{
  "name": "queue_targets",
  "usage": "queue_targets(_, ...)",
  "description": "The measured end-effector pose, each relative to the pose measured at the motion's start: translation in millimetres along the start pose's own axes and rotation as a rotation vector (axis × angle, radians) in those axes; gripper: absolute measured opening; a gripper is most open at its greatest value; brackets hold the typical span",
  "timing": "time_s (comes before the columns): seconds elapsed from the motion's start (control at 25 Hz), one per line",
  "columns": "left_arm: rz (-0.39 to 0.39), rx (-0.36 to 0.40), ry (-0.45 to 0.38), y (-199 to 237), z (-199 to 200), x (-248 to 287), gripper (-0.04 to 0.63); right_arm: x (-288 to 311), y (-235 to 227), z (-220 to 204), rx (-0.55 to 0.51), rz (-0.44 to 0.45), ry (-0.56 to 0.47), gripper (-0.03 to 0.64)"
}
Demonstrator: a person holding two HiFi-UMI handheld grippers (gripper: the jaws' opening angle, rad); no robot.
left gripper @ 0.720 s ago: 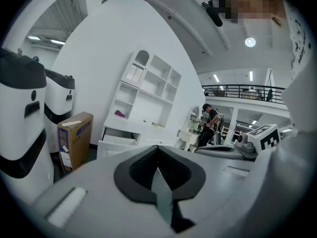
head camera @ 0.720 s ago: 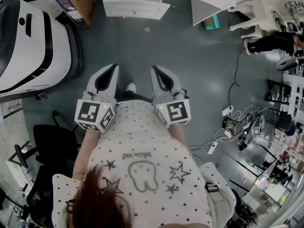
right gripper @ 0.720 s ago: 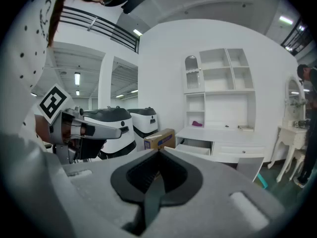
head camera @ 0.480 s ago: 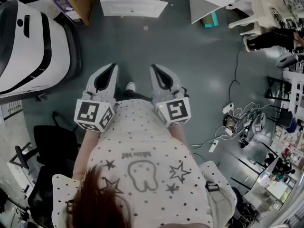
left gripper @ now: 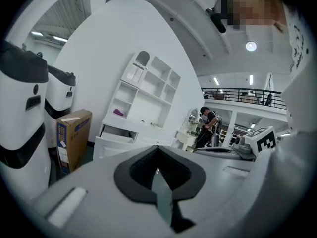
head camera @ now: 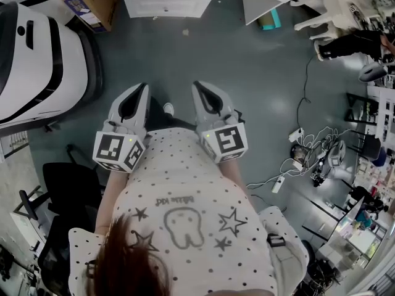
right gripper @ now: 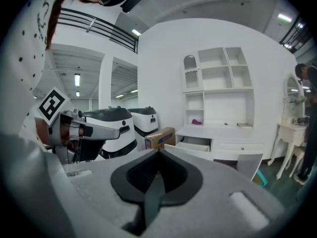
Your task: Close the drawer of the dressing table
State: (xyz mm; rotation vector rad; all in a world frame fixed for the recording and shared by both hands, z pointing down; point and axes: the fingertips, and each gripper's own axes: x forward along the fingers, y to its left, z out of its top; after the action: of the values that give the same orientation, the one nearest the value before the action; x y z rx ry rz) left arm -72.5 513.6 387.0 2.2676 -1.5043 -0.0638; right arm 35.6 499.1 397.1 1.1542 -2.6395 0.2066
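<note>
Presently: drawer [head camera: 166, 6], pulled out of the dressing table [right gripper: 233, 145] at the floor's far edge, front crosswise, well ahead of you, centred between your left gripper [head camera: 137, 94] and right gripper [head camera: 202, 92], neither nearer, both with jaws together, empty.

Ahead: bare grey floor [head camera: 247, 73] lies open right up to the pulled-out drawer [head camera: 166, 6].
Left edge: a big white machine [head camera: 37, 60] and a cardboard box [head camera: 92, 2] crowd the floor beside the drawer.
Right edge: loose cables [head camera: 302, 147], well apart from the middle.
Near-left corner: black chair [head camera: 68, 190].
</note>
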Motion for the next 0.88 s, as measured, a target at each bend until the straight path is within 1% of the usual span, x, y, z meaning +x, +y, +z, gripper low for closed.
queue_targets(0.12,-0.003,-0.001,-0.003,0,1,-1,-0.005,-3,-2,1,0.003,-0.005,-0.022,-0.006)
queue_targets(0.24,-0.028,0.002,0.004,-1,-1,1,-0.005,-2,-7,0,0.032,-0.016,-0.040,-0.006)
queue_targets(0.44,-0.040,-0.031,0.019,11,-1,12,-0.005,13,-10,-7,0.046,-0.021,0.012,-0.006)
queue_targets(0.6,-0.049,-0.060,0.012,29,7,26,-0.005,30,-18,-8,0.044,-0.052,0.037,-0.006)
queue_targets(0.76,-0.078,-0.046,-0.005,40,26,44,-0.005,52,-29,-7,0.057,-0.072,0.070,-0.006)
queue_targets(0.88,-0.080,-0.030,0.001,56,43,59,-0.005,76,-32,2,0.047,-0.076,0.083,-0.006)
